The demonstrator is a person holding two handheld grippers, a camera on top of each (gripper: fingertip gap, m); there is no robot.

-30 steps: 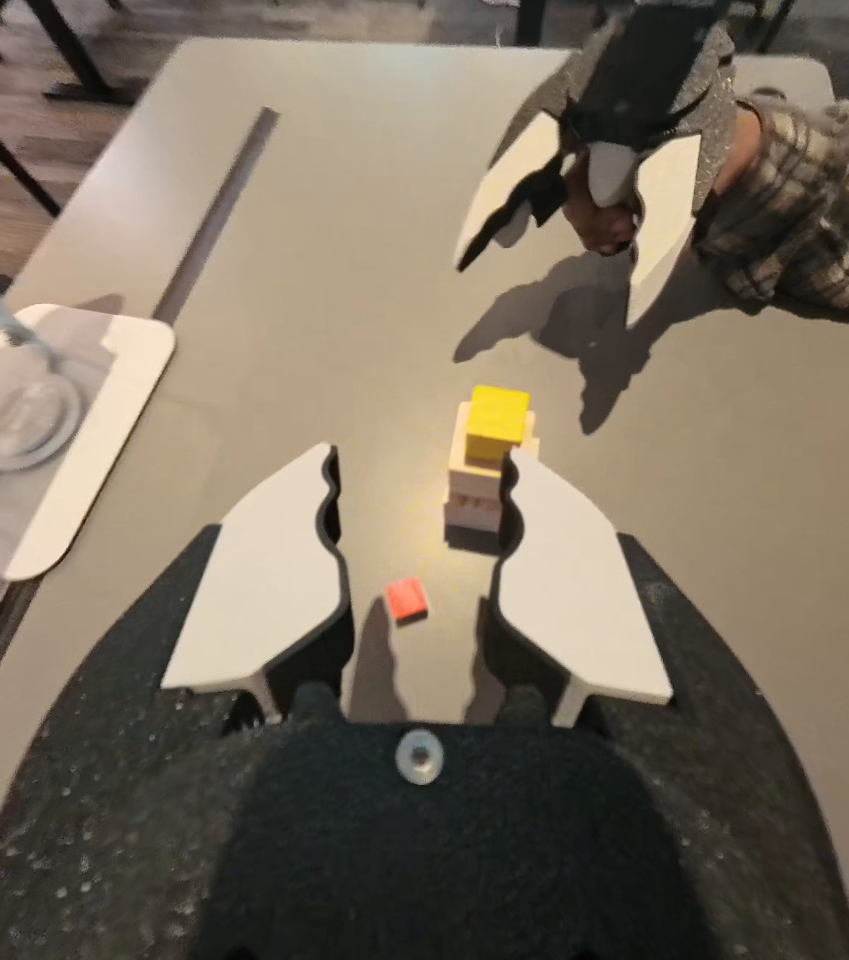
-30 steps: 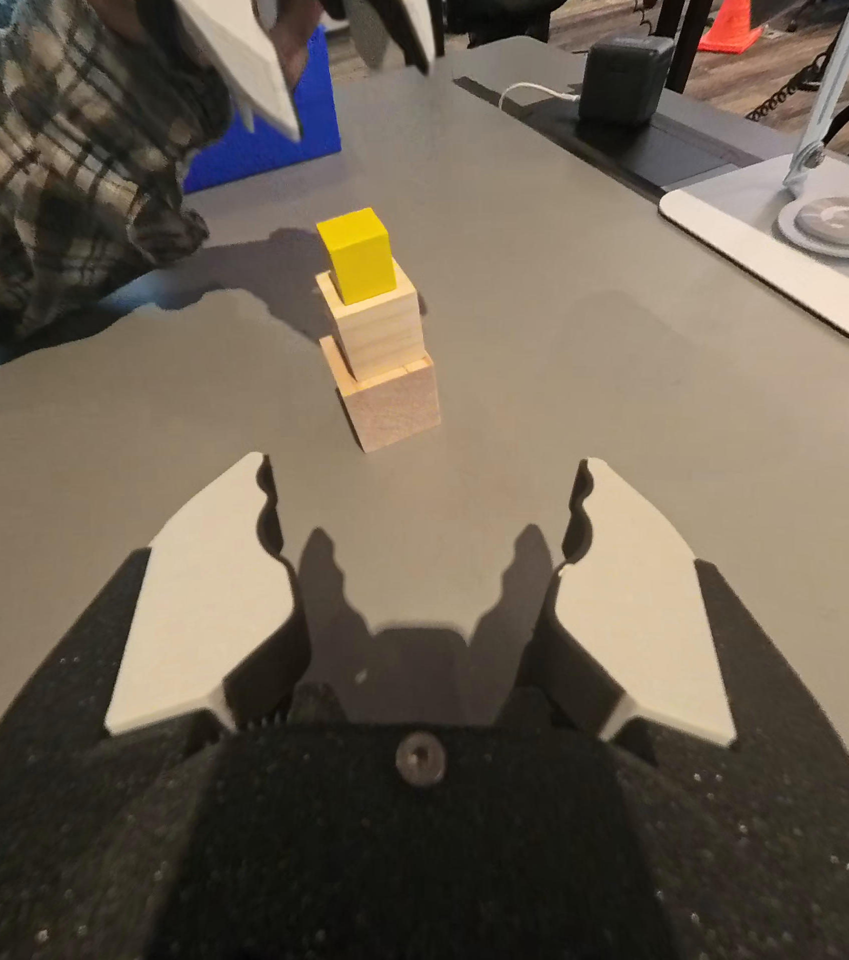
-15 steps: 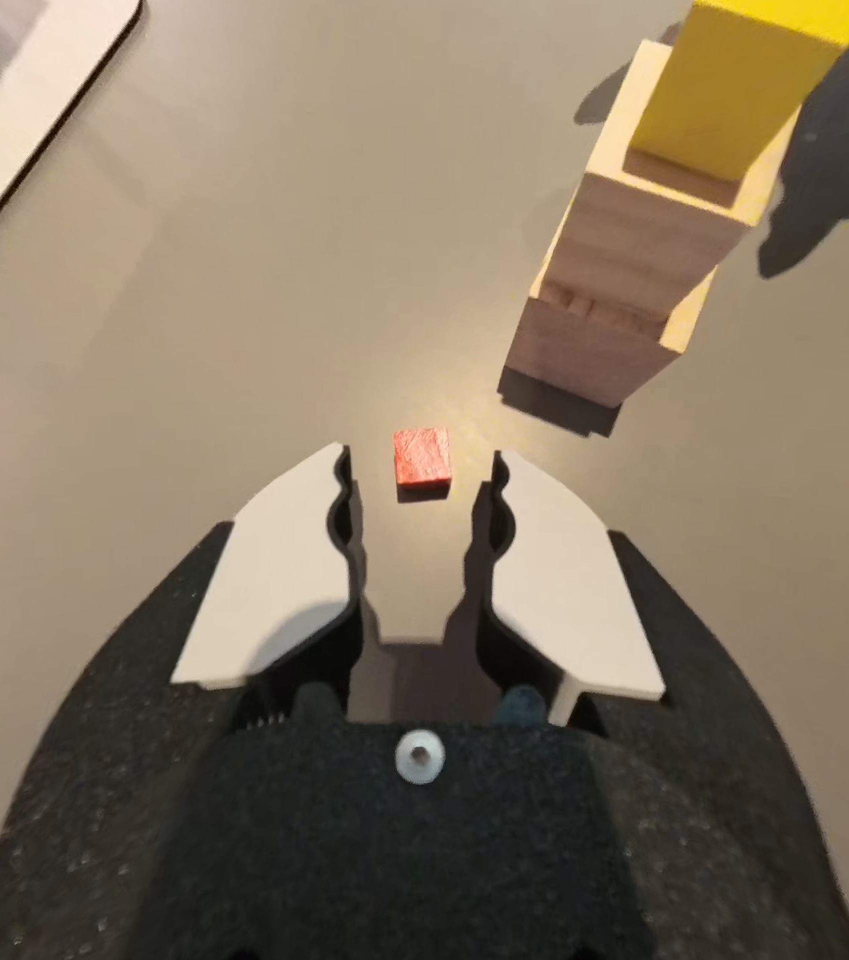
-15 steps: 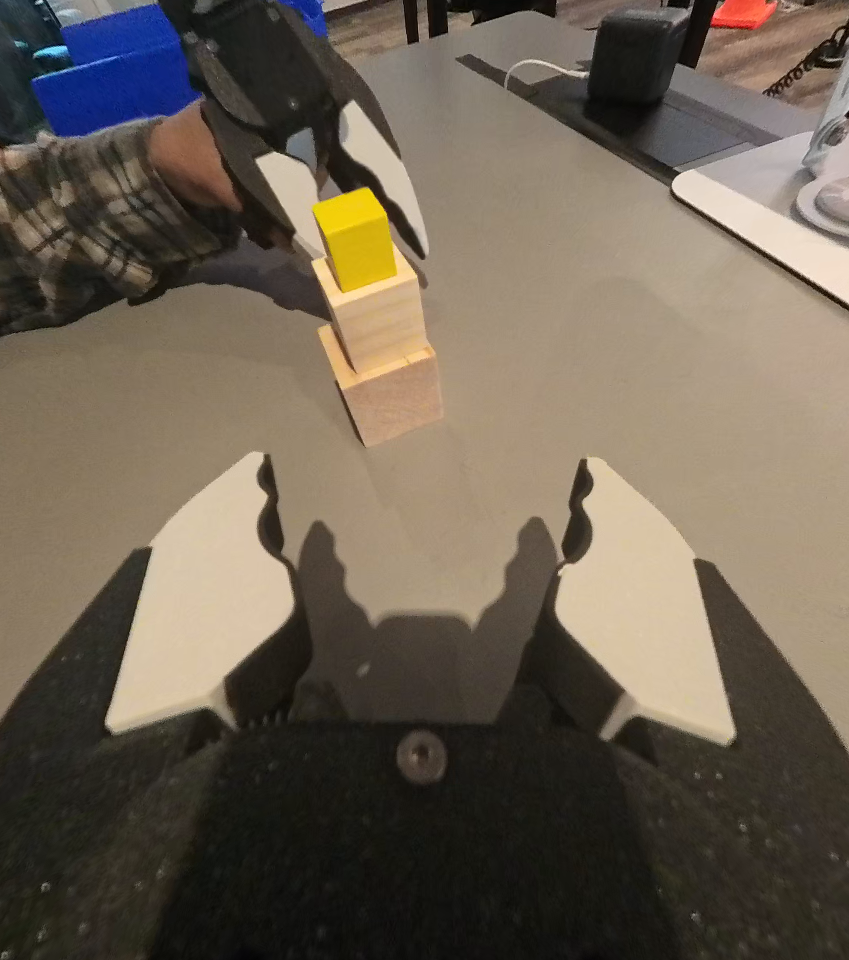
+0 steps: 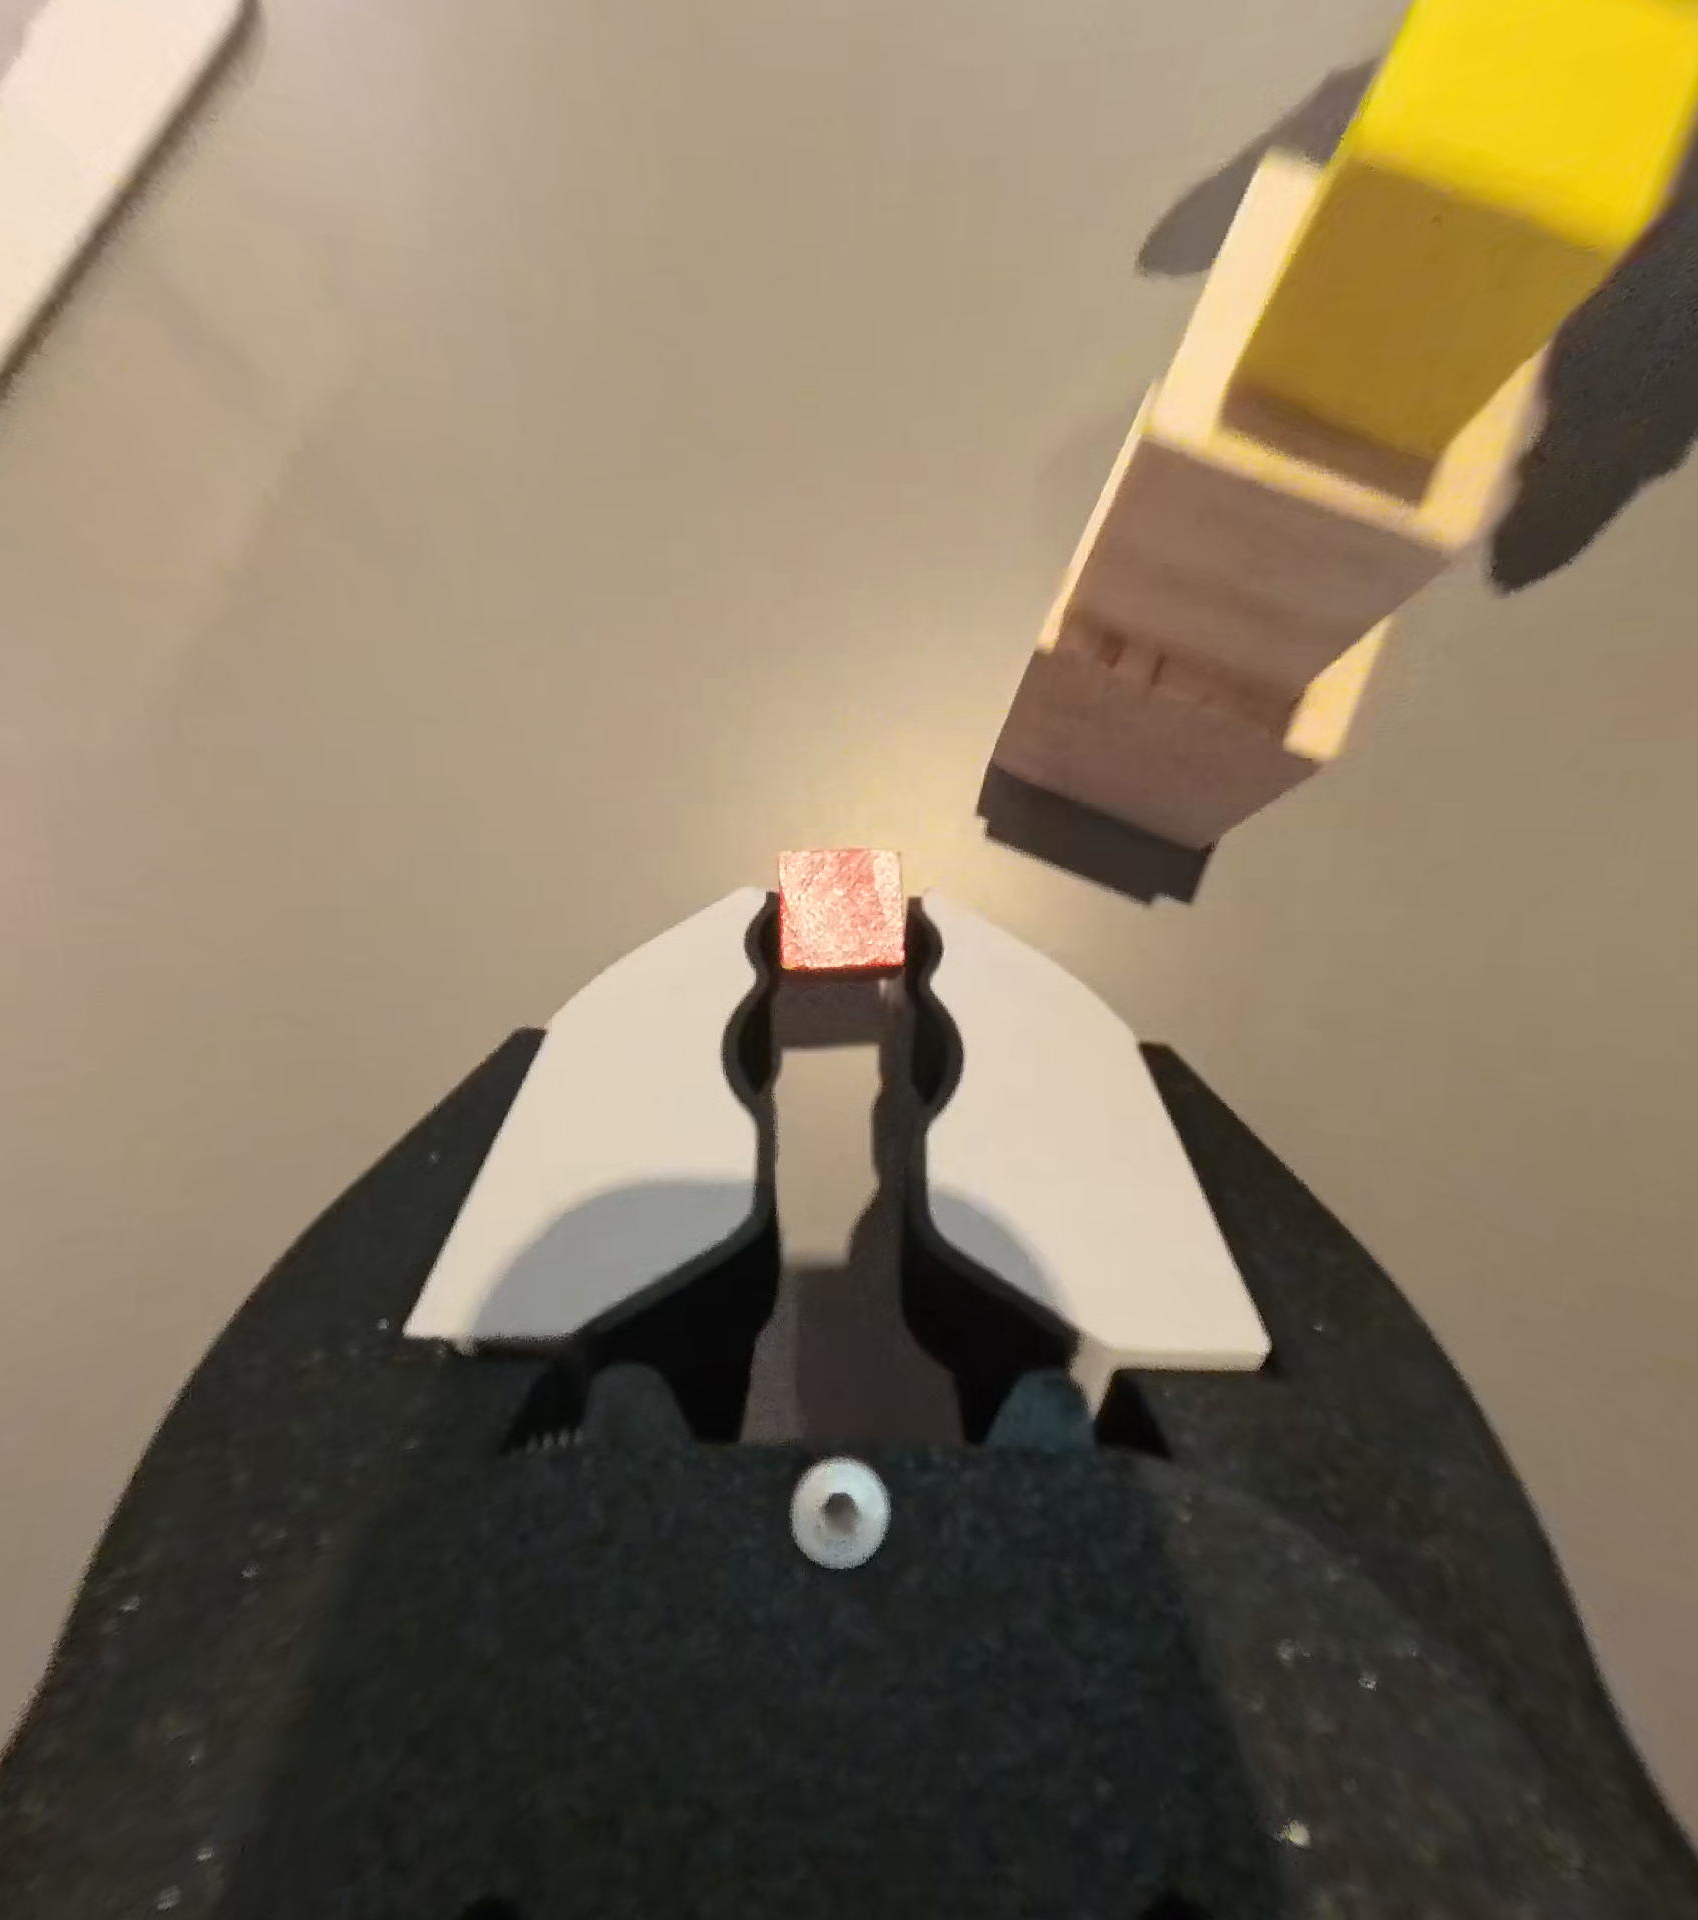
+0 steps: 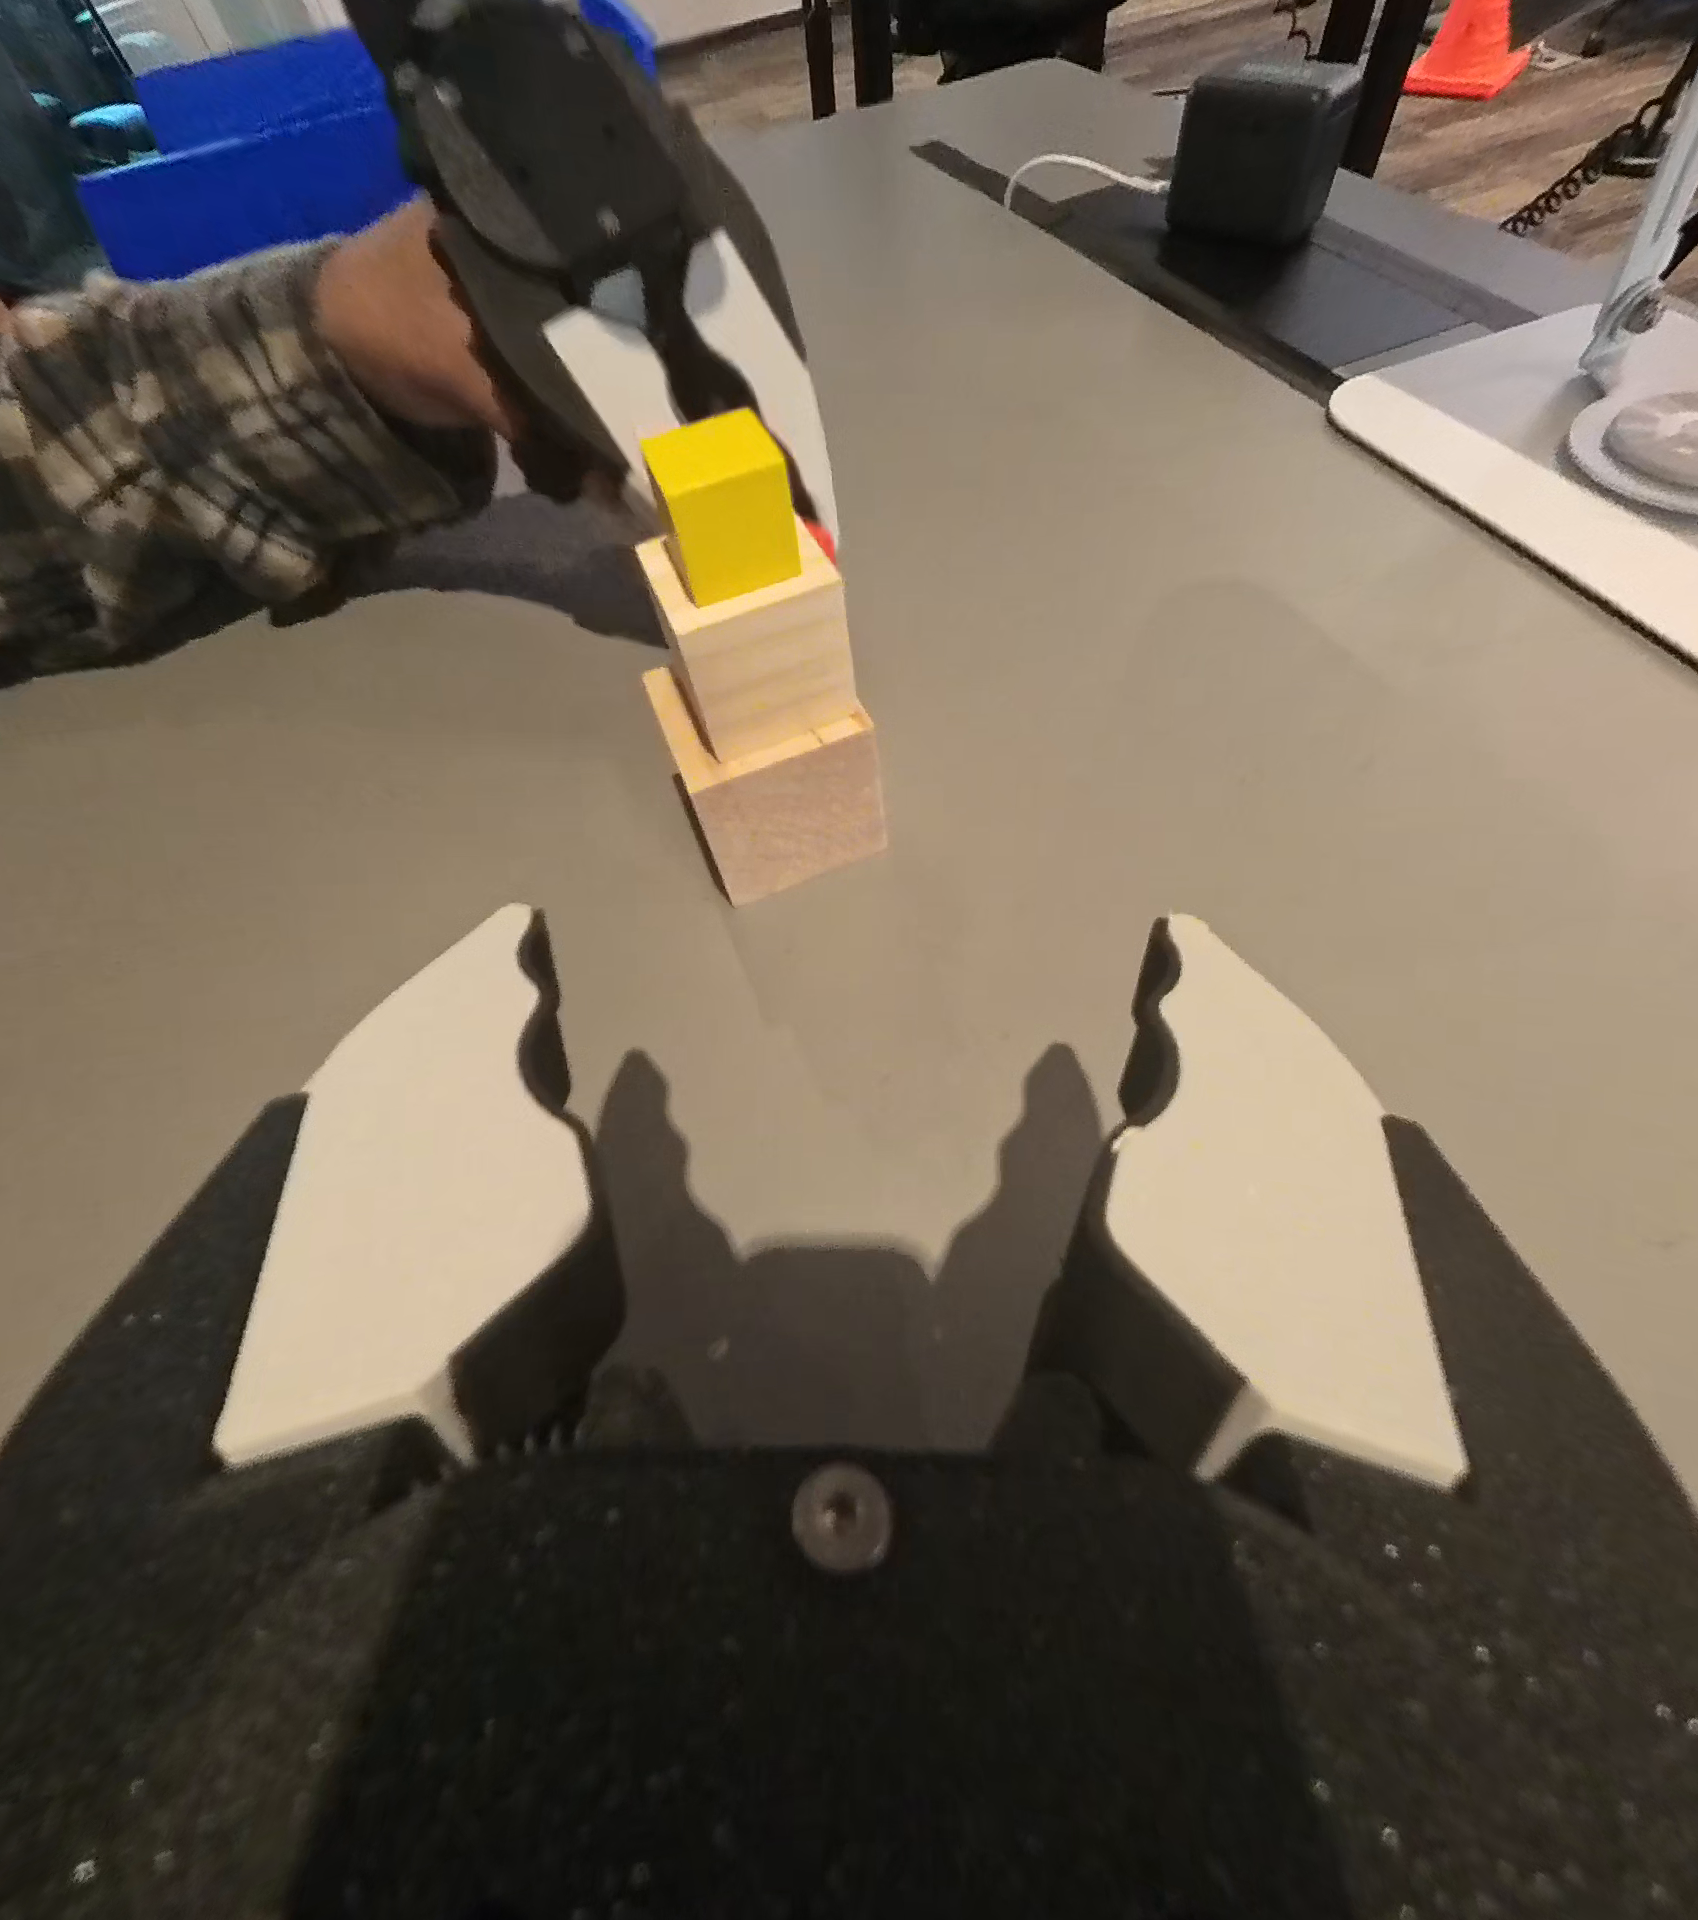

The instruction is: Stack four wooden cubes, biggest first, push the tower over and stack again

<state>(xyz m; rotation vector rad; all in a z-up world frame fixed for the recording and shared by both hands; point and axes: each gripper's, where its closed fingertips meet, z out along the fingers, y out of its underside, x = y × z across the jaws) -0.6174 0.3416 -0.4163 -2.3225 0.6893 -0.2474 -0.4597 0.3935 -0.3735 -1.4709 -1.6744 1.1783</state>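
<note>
A tower of three cubes stands on the grey table (image 6: 1240,779): a big plain wooden cube (image 6: 788,821) at the bottom, a smaller plain cube (image 6: 757,655) on it, and a yellow cube (image 6: 725,504) on top. The tower also shows at the upper right of the left wrist view (image 5: 1271,561). My left gripper (image 5: 840,909) is shut on a small red cube (image 5: 840,923), low beside the tower's base. In the right wrist view its white fingers (image 6: 606,384) reach down behind the tower. My right gripper (image 6: 845,935) is open and empty, in front of the tower.
A white lamp base (image 6: 1551,499) lies at the right, and also shows in the left wrist view (image 5: 24,260). A black box (image 6: 1260,156) with a cable stands at the far right. A blue bin (image 6: 253,156) is at the back left. A plaid sleeve (image 6: 97,468) reaches in from the left.
My left gripper came down from above to the small red cube beside the tower and closed on it. My right gripper stayed open and nearly still.
</note>
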